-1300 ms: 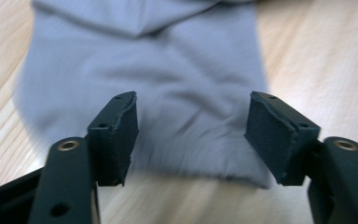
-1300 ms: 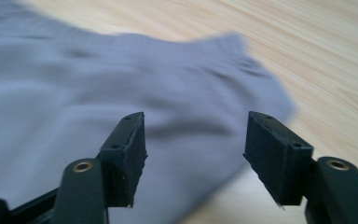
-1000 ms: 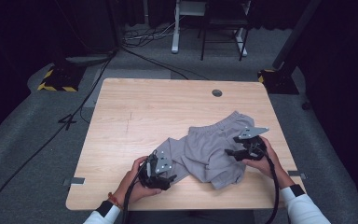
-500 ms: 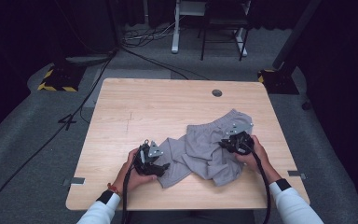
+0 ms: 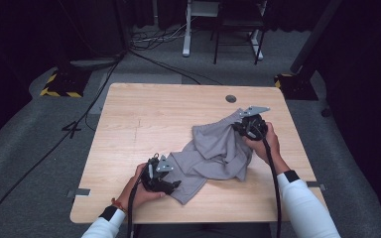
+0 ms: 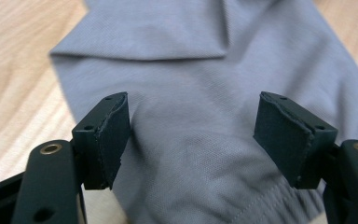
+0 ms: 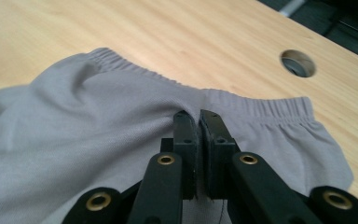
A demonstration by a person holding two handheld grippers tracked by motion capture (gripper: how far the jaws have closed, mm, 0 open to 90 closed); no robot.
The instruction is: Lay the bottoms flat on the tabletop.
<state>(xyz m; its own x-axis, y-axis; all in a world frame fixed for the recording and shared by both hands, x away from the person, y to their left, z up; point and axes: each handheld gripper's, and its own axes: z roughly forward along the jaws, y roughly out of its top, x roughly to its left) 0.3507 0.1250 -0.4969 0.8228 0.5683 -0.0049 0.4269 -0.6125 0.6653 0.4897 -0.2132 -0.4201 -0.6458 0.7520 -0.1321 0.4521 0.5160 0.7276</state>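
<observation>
A crumpled grey garment [image 5: 213,153] with an elastic waistband [image 7: 261,107] lies on the right half of the wooden table [image 5: 144,119]. My right gripper [image 5: 239,128] is at its far end. In the right gripper view, the right gripper [image 7: 198,116] has just been closing and is now shut on a fold of grey cloth [image 7: 74,121] just below the waistband. My left gripper [image 5: 171,186] sits at the garment's near left end. In the left gripper view, the left gripper [image 6: 193,135] is open, low over a hemmed part of the fabric [image 6: 191,56], and its pads are not pressing on it.
A round cable hole [image 5: 230,98] is in the table near the far edge, just beyond the right gripper, and appears as hole [image 7: 298,63] in that gripper's view. The table's left half is bare wood. Cables and furniture legs stand on the floor behind.
The right gripper moved from the garment's right side toward the far end and its jaws went from wide to shut on the cloth. The left gripper shifted only slightly.
</observation>
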